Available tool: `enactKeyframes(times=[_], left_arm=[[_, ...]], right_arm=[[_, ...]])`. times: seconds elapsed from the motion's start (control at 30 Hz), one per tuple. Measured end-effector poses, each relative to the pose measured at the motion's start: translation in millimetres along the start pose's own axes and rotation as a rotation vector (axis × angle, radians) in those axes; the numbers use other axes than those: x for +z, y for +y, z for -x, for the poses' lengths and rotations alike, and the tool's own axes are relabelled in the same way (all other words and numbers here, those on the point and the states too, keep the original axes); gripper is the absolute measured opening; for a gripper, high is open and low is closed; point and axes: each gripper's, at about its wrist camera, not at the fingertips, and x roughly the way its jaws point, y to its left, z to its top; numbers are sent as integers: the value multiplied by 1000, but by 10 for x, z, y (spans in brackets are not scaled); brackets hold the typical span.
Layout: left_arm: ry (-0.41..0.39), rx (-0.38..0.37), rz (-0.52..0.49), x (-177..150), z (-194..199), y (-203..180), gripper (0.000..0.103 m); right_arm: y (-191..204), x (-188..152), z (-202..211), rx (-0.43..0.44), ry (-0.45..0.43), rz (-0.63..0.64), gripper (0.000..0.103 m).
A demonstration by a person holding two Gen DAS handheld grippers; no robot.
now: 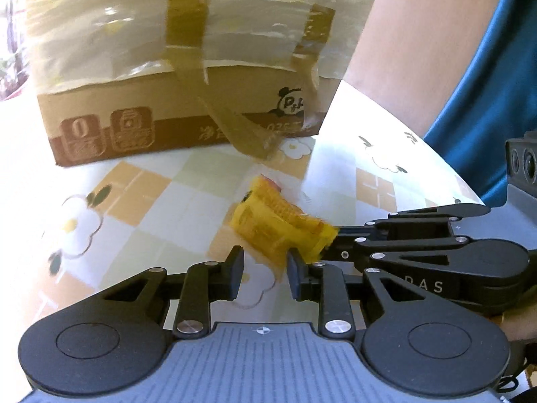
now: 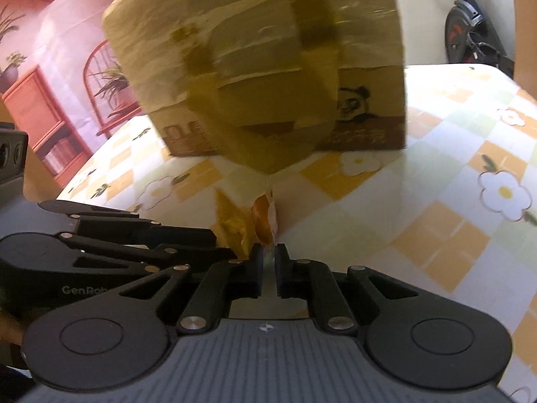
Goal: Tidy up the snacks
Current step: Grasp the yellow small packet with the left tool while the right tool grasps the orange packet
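Left tool point(image 1: 263, 273) stands narrowly parted above the checked, flower-printed worktop point(image 1: 141, 201); nothing is pressed between its fingers point(image 1: 235, 273), though the right-hand pad touches or nearly touches the lower edge of a yellow snack packet point(image 1: 282, 225). Blur hides whether they truly meet. That packet hangs just above the cloth, in front of a taped cardboard box point(image 1: 188, 100) that takes up the far side of the worktop. A loose strip of brown tape point(image 1: 241, 131) dangles from the box face down toward the packet. To the left of the packet lies open cloth, bare as far as the box. To the right the worktop's curved edge point(image 1: 419, 154) runs close by, with a person's arm point(image 1: 402, 33) and blue sleeve point(image 1: 496, 84) beyond it.

Right tool point(image 2: 268, 270) is closed on the packet's point(image 2: 265, 221) crimped end, its fingers point(image 2: 256, 268) pinching the thin seal with only a sliver between them. From its own camera the box point(image 2: 261, 67) looms close ahead, and the worktop point(image 2: 436, 235) stretches free to the right up to its far edge point(image 2: 470, 65), where an exercise bike point(image 2: 470, 27) stands beyond.
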Motion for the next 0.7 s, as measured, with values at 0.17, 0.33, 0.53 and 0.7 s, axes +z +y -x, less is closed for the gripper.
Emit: enactKeyframes(times=[0.17,0.33,0.53,0.7], left_arm=[[-3,7,53,-73,98,98,30],[-21,15,115,-75,182,205,33],[-39,15,183,38,168,232,50],[-11,89,165,135,11,78,56]], right_arm=[[120,-38,6,0,14,5,8],[122,-36,37,-17,26,15,10],[101,-23,81,-80,16,46,17],[21,-14,104,-119,8,52,18]])
